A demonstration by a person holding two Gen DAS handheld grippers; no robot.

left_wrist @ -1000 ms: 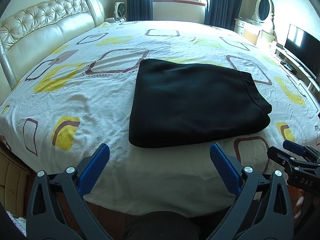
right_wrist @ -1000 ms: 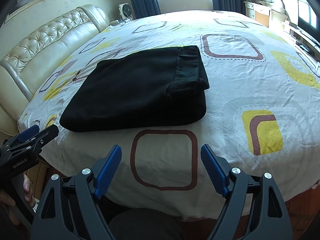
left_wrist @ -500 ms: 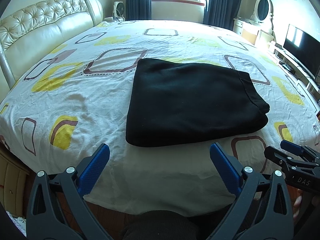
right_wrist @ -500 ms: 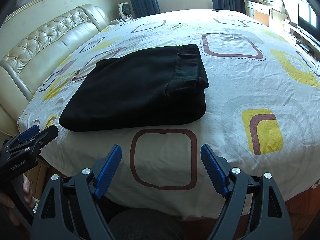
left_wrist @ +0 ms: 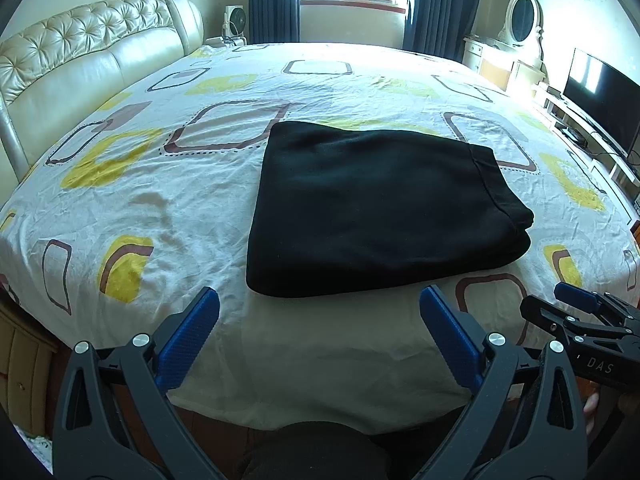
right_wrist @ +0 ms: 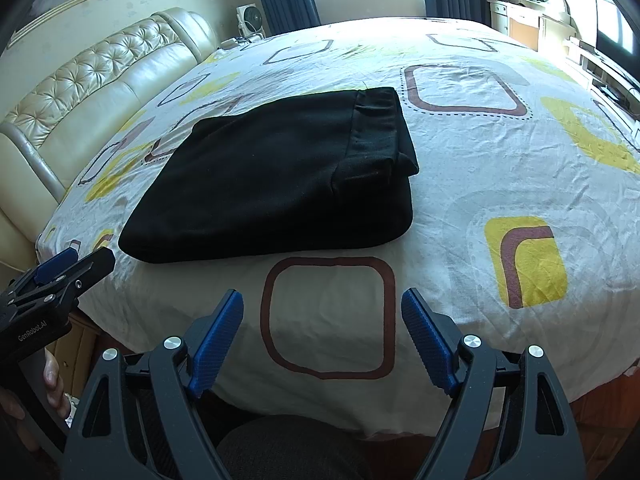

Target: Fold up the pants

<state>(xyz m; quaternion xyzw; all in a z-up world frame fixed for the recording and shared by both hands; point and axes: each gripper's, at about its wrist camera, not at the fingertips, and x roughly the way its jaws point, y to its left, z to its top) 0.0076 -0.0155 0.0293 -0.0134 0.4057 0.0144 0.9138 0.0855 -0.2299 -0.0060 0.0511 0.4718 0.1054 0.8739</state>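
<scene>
One pair of black fabric pants, folded into a thick flat rectangle, lying mid-bed on the white patterned bedsheet; apparently set down finished. Two grippers: left gripper and right gripper, both held back at the bed's near edge, jaws spread, holding nothing.

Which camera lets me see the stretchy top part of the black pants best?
The right wrist view. There the waistband of the folded black pants faces the camera, with its seam and folded corner plain to see. In the left wrist view the waistband is only a thin strip along the pants' right edge.
</scene>
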